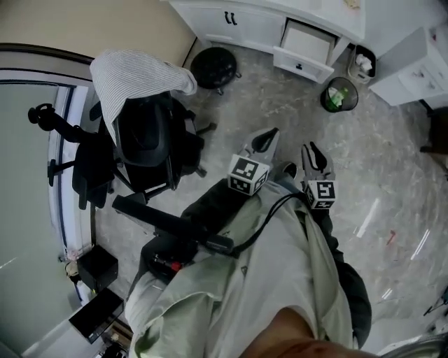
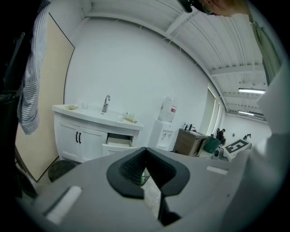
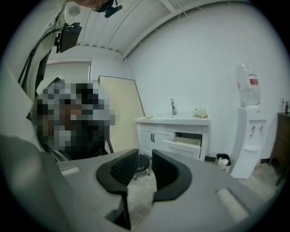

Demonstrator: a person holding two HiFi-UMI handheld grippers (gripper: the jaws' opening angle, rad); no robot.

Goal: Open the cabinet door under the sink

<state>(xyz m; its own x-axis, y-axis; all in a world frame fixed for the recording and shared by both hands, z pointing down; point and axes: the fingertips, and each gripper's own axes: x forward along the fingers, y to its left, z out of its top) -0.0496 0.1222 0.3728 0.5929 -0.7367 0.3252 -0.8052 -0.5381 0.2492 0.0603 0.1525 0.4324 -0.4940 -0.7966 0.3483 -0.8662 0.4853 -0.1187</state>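
The white sink cabinet (image 1: 231, 21) stands at the far wall, its two doors closed, with a pair of black handles (image 1: 229, 18). The left gripper view has the doors (image 2: 79, 138) at left below the faucet (image 2: 106, 103); in the right gripper view the doors (image 3: 154, 138) sit at centre. Beside the doors a drawer (image 1: 305, 47) is pulled out. Both grippers are held in front of the person, well short of the cabinet. My left gripper (image 1: 269, 134) (image 2: 145, 150) has its jaws together, holding nothing. My right gripper (image 1: 311, 148) (image 3: 145, 154) is open and empty.
A black round stool (image 1: 213, 66) stands before the cabinet doors. A black office chair (image 1: 143, 140) with a striped cloth (image 1: 133, 77) draped over it is at left. A green-lined bin (image 1: 339, 94) and a water dispenser (image 3: 247, 136) sit right of the cabinet. Grey floor (image 1: 280, 105) lies between.
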